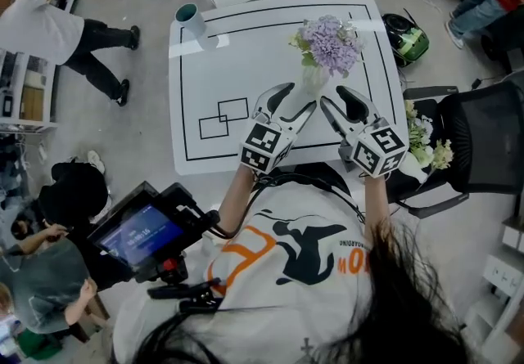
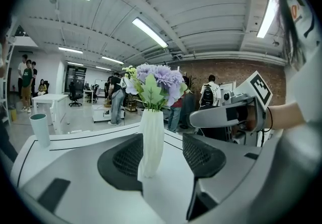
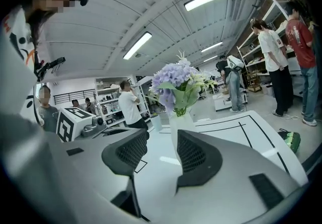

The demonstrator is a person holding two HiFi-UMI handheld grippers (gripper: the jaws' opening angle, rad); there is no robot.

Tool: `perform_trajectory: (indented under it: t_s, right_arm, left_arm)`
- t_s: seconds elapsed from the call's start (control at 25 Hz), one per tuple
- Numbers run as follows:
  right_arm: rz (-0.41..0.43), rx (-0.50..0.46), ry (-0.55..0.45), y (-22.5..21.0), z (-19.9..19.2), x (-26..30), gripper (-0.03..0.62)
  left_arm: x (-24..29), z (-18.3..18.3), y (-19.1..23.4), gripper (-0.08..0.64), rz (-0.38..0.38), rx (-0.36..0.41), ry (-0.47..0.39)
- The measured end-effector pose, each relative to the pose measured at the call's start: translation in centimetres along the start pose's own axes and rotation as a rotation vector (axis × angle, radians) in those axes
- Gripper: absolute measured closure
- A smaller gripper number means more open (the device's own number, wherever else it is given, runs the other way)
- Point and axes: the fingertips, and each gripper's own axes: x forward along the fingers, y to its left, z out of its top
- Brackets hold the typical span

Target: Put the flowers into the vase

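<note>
white vase (image 1: 311,78) holds the purple flowers (image 1: 331,43) — left gripper (image 1: 296,101) and right gripper (image 1: 334,97), 2 claws wide apart, empty.

Flowers (image 1: 332,45) hide most of the vase (image 1: 310,75).

I see lilac flowers (image 1: 330,43) with green leaves, a white spiral-ribbed vase (image 2: 151,140), a teal cup (image 1: 191,20). The surface (image 1: 246,68) is white with black lines. My left claw (image 1: 299,98) and right claw (image 1: 334,97) are pale grey, their pads (image 2: 126,160) black mesh.
</note>
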Motion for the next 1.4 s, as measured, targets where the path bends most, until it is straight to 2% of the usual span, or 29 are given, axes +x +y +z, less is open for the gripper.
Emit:
perform_trajectory:
  t_s: [0.08,0.24,0.36,0.6,0.92,1.16,1.4]
  right_arm:
    - [-0.008,-0.006,-0.018,1.2,-0.2,-0.6,0.439]
    - [-0.012,0.009,-0.033,3.3,-1.1,-1.6,0.481]
    - [-0.020,0.009,-0.035,4.5,-1.8,-1.6,0.526]
    - [-0.018,0.009,-0.009,6.5,-3.3,-2.8,0.549]
    - [-0.002,-0.004,-0.028,7.9,-3.4,-4.3,0.570]
    - [0.046,-0.025,-0.023,9.8,-4.2,-7.1,0.575]
    - [0.089,-0.031,-0.019,12.4,-6.9,-12.0,0.577]
  left_arm:
    - [-1.4,0.0,-0.4,0.347,0.011,0.000,-0.017]
    - [-4.1,-0.7,-1.1,0.388,0.040,-0.017,-0.042]
    - [-5.6,-1.5,-0.6,0.438,0.065,-0.057,-0.053]
    - [-7.3,-2.8,-0.7,0.509,0.094,-0.127,-0.060]
    - [-8.9,-2.3,-3.2,0.532,0.095,-0.104,-0.073]
    - [-10.5,-2.0,-6.6,0.549,0.131,-0.096,-0.090]
    - [-13.0,-3.5,-11.6,0.548,0.168,-0.113,-0.099]
